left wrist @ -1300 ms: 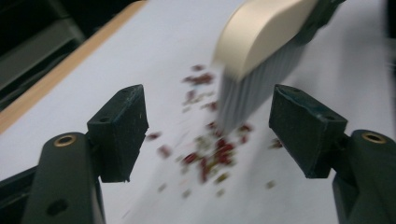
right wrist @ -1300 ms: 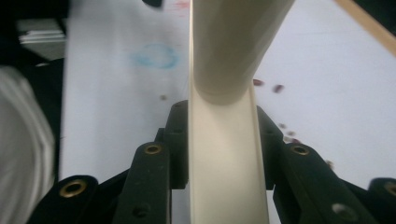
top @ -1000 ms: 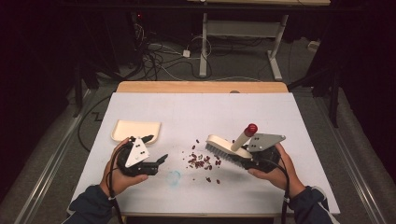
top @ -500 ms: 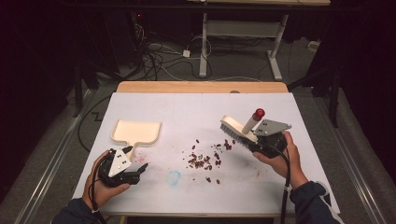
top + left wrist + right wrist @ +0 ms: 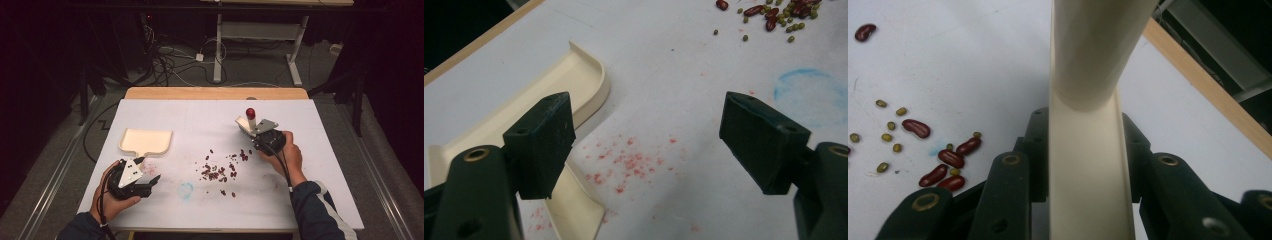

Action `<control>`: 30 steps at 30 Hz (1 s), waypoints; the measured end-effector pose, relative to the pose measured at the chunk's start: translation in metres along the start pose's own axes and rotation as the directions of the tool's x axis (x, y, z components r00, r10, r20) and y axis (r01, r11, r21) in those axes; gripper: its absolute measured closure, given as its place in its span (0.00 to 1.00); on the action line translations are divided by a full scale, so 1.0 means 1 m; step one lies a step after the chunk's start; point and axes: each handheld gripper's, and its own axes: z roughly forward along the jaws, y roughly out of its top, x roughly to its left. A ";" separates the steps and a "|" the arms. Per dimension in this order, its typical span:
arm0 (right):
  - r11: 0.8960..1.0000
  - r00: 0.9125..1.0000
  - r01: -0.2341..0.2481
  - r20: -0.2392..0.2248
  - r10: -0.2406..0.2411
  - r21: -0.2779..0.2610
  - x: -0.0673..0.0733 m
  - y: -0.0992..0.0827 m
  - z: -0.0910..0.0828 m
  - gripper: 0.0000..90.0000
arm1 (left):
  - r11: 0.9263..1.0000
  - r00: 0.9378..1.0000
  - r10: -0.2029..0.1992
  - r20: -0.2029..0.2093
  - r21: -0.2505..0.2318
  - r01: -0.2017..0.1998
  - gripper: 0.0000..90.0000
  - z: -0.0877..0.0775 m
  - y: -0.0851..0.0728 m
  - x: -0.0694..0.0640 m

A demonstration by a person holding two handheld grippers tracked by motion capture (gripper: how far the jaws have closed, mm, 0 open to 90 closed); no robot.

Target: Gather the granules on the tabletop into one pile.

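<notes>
2 tools at work: right tool (image 5: 255, 131) clamped on the brush (image 5: 1088, 150) beside the beans (image 5: 220, 170), left tool (image 5: 644, 145) gaping by the dustpan (image 5: 146, 141), whose handle it needs next.

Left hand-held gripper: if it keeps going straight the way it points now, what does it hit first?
Probably bare table first: the left hand-held gripper stands open and tilts down at stained white surface. The cream dustpan lies just left of that line, the scattered beans farther ahead to the right. Depth is uncertain.

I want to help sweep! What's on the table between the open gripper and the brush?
In the high view, scattered beans lie between the left gripper and the brush, beside a faint blue smudge.
</notes>
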 end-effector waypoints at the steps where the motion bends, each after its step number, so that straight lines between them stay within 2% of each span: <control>1: 1.000 1.000 -0.009 -0.010 0.008 -0.005 0.003 0.001 0.002 0.75 | 1.000 1.000 0.005 -0.001 -0.001 -0.005 0.23 0.000 0.001 0.000; 2: 1.000 1.000 -0.013 -0.026 0.012 -0.002 0.007 0.002 0.003 0.75 | 1.000 1.000 0.006 0.002 -0.003 -0.006 0.23 0.000 0.001 -0.001; 4: 1.000 1.000 0.018 -0.020 -0.018 0.007 0.018 0.004 0.004 0.75 | 1.000 1.000 0.009 0.005 -0.002 -0.009 0.23 0.000 0.001 -0.002; 5: 1.000 1.000 0.018 -0.020 -0.018 0.007 0.018 0.004 0.004 0.75 | 1.000 1.000 0.009 0.007 0.000 -0.009 0.23 0.000 0.000 -0.002; 6: 1.000 0.999 0.023 -0.029 -0.023 0.011 0.029 0.006 0.003 0.75 | 1.000 1.000 0.009 0.008 0.004 -0.009 0.23 0.000 0.000 -0.002; 7: 1.000 0.999 0.023 -0.029 -0.023 0.011 0.029 0.006 0.003 0.75 | 1.000 1.000 0.009 0.007 0.004 -0.009 0.23 -0.001 0.000 -0.002; 9: 0.999 0.998 0.037 -0.050 -0.037 -0.004 0.040 0.010 0.001 0.75 | 1.000 1.000 0.007 0.009 -0.001 -0.007 0.23 -0.002 0.000 -0.002; 10: 0.998 0.995 0.063 -0.079 -0.064 -0.018 0.052 0.014 -0.003 0.75 | 1.000 1.000 0.006 0.008 -0.004 -0.006 0.23 -0.003 0.001 -0.002; 13: 0.994 0.988 0.104 -0.111 -0.108 -0.044 0.069 0.018 -0.008 0.75 | 1.000 1.000 0.009 0.010 -0.003 -0.009 0.23 -0.002 0.001 -0.003; 15: 0.992 0.986 0.113 -0.119 -0.119 -0.054 0.074 0.020 -0.010 0.75 | 1.000 1.000 0.011 0.014 0.001 -0.011 0.23 -0.002 0.001 -0.003; 16: 0.989 0.980 0.129 -0.146 -0.137 -0.066 0.082 0.022 -0.014 0.75 | 1.000 1.000 0.011 0.015 0.002 -0.011 0.23 -0.001 0.001 -0.003; 18: 0.984 0.973 0.160 -0.158 -0.171 -0.076 0.088 0.023 -0.017 0.75 | 1.000 1.000 0.009 0.015 0.002 -0.009 0.23 -0.001 0.001 -0.003; 19: 0.985 0.972 0.151 -0.169 -0.162 -0.080 0.092 0.024 -0.019 0.75 | 1.000 1.000 0.006 0.015 0.001 -0.007 0.23 -0.001 0.001 -0.002; 22: 0.980 0.966 0.177 -0.176 -0.191 -0.091 0.094 0.025 -0.023 0.75 | 1.000 1.000 -0.001 0.020 -0.003 0.001 0.23 -0.001 0.001 -0.002; 23: 0.981 0.967 0.165 -0.180 -0.181 -0.096 0.094 0.025 -0.023 0.75 | 1.000 1.000 0.001 0.021 -0.003 -0.001 0.23 -0.001 0.001 -0.002; 27: 0.982 0.976 0.146 -0.147 -0.163 -0.118 0.088 0.027 -0.029 0.75 | 1.000 1.000 0.001 0.023 -0.004 -0.001 0.23 -0.001 0.001 -0.002; 30: 0.982 0.977 0.134 -0.146 -0.154 -0.135 0.081 0.028 -0.035 0.75 | 1.000 1.000 0.000 0.024 -0.004 0.000 0.23 -0.002 0.001 -0.002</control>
